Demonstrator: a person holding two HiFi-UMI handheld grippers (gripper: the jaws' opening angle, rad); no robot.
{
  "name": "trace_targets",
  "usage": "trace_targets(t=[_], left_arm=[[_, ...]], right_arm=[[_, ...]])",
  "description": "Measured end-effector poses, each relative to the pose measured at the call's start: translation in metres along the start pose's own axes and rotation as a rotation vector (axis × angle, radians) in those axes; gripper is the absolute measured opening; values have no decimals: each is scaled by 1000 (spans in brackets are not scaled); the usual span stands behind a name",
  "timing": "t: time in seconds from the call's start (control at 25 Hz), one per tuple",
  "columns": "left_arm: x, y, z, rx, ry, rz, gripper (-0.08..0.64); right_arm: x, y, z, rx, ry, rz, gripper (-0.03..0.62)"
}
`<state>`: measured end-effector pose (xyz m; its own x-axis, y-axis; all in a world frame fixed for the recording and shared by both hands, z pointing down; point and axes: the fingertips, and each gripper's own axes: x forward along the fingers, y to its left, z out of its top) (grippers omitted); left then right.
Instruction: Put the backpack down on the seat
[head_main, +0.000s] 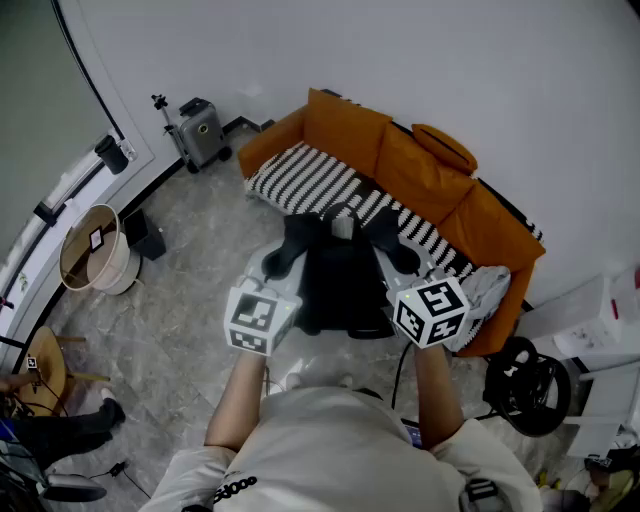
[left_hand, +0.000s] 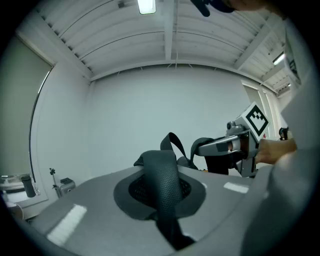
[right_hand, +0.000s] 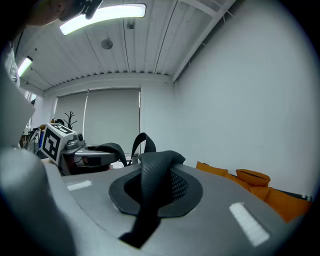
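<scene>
Person's pale shirt (head_main: 330, 450) lowest in head view, both forearms stretched forward. Left gripper (left_hand: 160, 194) pressed together on black padded mesh shoulder strap (left_hand: 162, 175). Right gripper (right_hand: 155, 192) clamped same way on other strap (right_hand: 152, 175). Backpack (head_main: 340, 285) black, boxy, pale grey patch at its top. Hangs between both grippers over front edge of orange sofa (head_main: 350, 130) seat, by black-white striped cover (head_main: 320, 180). Contact with seat not discernible.
</scene>
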<state>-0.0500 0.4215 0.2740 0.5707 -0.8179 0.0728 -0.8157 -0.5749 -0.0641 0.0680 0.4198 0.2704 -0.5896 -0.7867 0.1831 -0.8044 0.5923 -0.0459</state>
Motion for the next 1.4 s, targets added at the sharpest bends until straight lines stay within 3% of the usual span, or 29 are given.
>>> trace_targets(t=[0.4, 1.0, 1.2, 1.4], left_arm=[[9, 1, 9, 2, -5, 23, 11], [37, -11, -3, -35, 12, 112, 11], [46, -19, -6, -51, 5, 152, 12], [60, -20, -12, -55, 22, 148, 11]], right_arm=[[5, -11, 5, 28, -25, 34, 18], [9, -43, -15, 9, 46, 125, 18], [9, -57, -17, -13, 47, 123, 20], [17, -71, -24, 27, 55, 121, 20]])
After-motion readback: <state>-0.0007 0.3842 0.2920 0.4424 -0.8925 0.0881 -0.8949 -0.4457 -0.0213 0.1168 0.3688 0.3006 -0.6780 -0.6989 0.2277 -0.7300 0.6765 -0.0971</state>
